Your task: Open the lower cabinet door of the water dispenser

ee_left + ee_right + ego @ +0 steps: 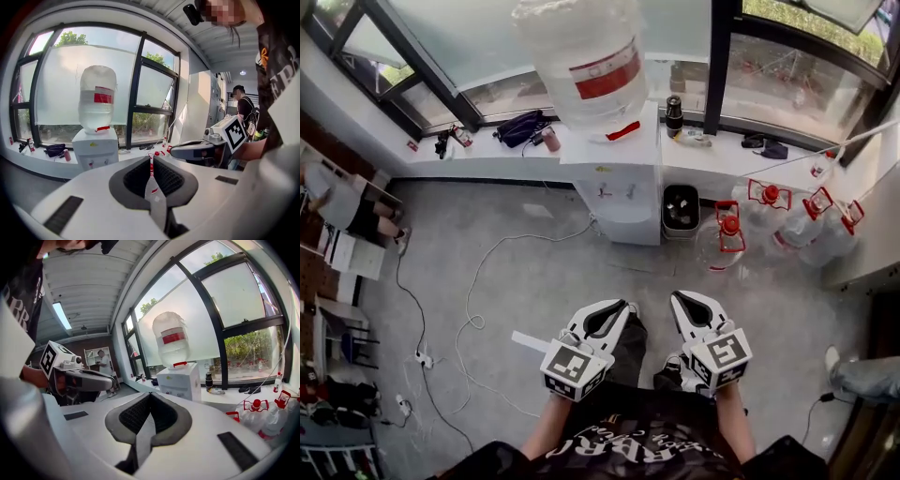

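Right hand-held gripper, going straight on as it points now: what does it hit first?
Nothing close. The shut right hand-held gripper points across bare floor toward the white water dispenser, roughly at its lower front. That looks like the first thing met, though depth is unclear.

Bright daylight pours through the windows (61,84) (glaring white), and both gripper views warp darkly at the edges.

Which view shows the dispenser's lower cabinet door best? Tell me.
Head view: the water dispenser's whole front shows, lower cabinet door included, foreshortened. Both gripper views show only its upper part; their own jaws hide the door.
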Motion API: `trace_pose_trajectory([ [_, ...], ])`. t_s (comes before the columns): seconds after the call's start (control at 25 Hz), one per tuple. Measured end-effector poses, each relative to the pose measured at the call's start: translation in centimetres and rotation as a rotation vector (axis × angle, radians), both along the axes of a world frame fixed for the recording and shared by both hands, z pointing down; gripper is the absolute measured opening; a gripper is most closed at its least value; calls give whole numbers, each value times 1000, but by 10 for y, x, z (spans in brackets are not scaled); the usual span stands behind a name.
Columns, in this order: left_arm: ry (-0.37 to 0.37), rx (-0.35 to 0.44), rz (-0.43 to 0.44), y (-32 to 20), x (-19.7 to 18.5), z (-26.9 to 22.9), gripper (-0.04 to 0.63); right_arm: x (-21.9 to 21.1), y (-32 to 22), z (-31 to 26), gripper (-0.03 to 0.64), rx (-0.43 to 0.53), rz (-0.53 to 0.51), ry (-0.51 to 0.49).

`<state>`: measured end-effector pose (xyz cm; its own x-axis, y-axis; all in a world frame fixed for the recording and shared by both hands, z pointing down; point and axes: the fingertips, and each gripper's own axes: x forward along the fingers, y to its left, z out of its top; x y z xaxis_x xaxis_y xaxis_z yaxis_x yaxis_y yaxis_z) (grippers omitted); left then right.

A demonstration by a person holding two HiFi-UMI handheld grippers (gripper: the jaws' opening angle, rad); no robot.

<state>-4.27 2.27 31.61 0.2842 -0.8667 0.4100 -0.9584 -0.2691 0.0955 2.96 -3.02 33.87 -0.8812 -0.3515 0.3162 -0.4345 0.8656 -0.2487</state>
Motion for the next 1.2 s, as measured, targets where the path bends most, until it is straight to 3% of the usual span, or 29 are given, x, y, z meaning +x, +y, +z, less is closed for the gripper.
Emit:
trace_pose_trajectory([
  [0.48, -1, -11, 186, -120, -106, 91, 28, -87, -147, 129, 12, 19, 83, 137],
  [0.84, 54, -74, 326, -188, -104, 190, 28, -104, -224, 265, 26, -11, 100, 266],
  [1.2, 22, -157, 415, -231, -101, 314, 28, -112, -269, 414, 178, -65, 41, 356],
])
